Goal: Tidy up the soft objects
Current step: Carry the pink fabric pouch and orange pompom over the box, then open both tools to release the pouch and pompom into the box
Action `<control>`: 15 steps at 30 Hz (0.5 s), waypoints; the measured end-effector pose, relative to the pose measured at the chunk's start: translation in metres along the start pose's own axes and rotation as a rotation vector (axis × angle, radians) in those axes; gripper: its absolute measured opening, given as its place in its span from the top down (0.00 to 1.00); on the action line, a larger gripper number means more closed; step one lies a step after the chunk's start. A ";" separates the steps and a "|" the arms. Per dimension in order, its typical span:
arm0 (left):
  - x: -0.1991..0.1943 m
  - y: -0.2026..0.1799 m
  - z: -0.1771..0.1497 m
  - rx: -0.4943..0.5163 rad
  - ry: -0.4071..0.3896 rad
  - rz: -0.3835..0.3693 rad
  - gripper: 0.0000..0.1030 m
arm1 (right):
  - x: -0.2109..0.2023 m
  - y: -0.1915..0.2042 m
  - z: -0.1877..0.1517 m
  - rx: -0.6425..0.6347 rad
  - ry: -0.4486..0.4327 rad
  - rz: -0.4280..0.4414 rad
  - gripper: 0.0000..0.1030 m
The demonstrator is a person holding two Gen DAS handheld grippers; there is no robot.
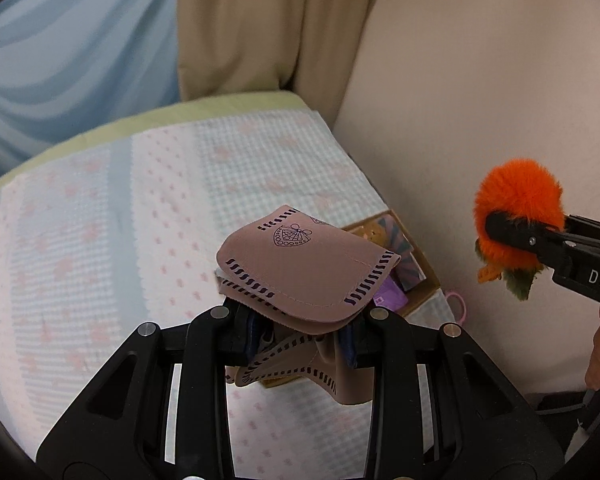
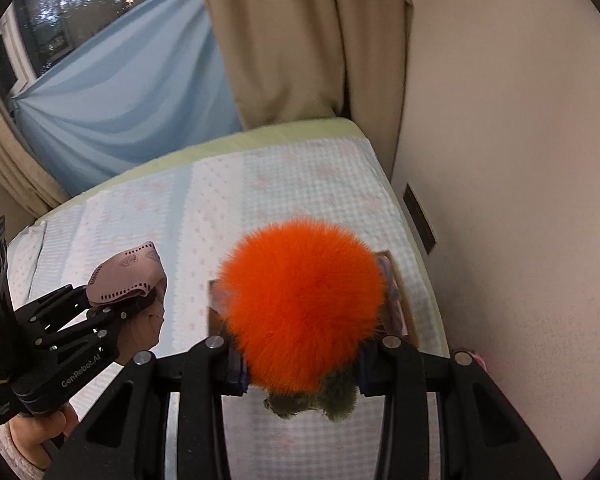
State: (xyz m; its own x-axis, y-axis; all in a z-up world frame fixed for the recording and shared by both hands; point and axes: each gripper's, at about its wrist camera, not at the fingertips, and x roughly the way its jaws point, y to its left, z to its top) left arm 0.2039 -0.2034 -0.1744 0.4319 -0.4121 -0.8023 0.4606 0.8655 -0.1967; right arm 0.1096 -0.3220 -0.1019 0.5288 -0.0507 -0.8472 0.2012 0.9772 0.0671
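Bed (image 1: 100,220), box (image 1: 420,292) under pompom (image 2: 300,304), cloth (image 1: 304,268)

The folded cloth (image 1: 308,268) is dusty pink with dark dashed borders and a small dark line-drawn emblem. The fluffy pompom (image 2: 300,304) is vivid orange with olive-green leaves at its base. The bedspread (image 1: 100,220) is pale blue gingham and white, dotted pink, edged light green. Curtains: beige (image 1: 268,24) and light blue (image 1: 72,48).

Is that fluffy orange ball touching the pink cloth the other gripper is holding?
Apart. The left wrist view shows the orange ball off to the right of the pink cloth, with bare wall plainly between them.
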 end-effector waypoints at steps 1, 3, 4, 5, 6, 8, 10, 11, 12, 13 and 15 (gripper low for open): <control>0.008 -0.002 0.000 0.001 0.011 0.000 0.73 | 0.007 -0.008 0.002 0.007 0.012 -0.001 0.67; 0.031 -0.007 0.003 0.001 0.047 0.001 0.73 | 0.021 -0.021 0.003 0.019 0.037 0.003 0.67; 0.045 -0.009 0.004 0.000 0.068 0.003 0.73 | 0.030 -0.028 0.005 0.026 0.054 0.005 0.67; 0.053 -0.010 0.005 0.000 0.082 0.004 0.73 | 0.038 -0.029 0.006 0.030 0.066 0.005 0.67; 0.066 -0.011 0.006 0.000 0.101 0.007 0.73 | 0.049 -0.035 0.007 0.035 0.085 0.008 0.67; 0.083 -0.012 0.007 0.000 0.130 0.013 0.73 | 0.067 -0.043 0.007 0.043 0.114 0.016 0.67; 0.103 -0.012 0.007 0.001 0.164 0.018 0.73 | 0.085 -0.052 0.008 0.054 0.142 0.025 0.67; 0.116 -0.011 0.008 0.000 0.192 0.018 0.73 | 0.095 -0.056 0.007 0.063 0.160 0.030 0.67; 0.126 -0.009 0.010 0.001 0.211 0.017 0.73 | 0.103 -0.061 0.007 0.075 0.179 0.037 0.67; 0.132 -0.010 0.009 0.005 0.232 0.018 0.73 | 0.113 -0.064 0.006 0.091 0.205 0.045 0.67; 0.155 -0.011 0.005 0.028 0.283 0.027 0.73 | 0.130 -0.067 0.005 0.116 0.237 0.063 0.67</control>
State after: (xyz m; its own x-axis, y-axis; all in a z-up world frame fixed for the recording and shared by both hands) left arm 0.2695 -0.2785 -0.2935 0.2120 -0.2901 -0.9332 0.4746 0.8653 -0.1612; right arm 0.1690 -0.3950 -0.2144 0.3386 0.0728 -0.9381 0.2741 0.9461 0.1723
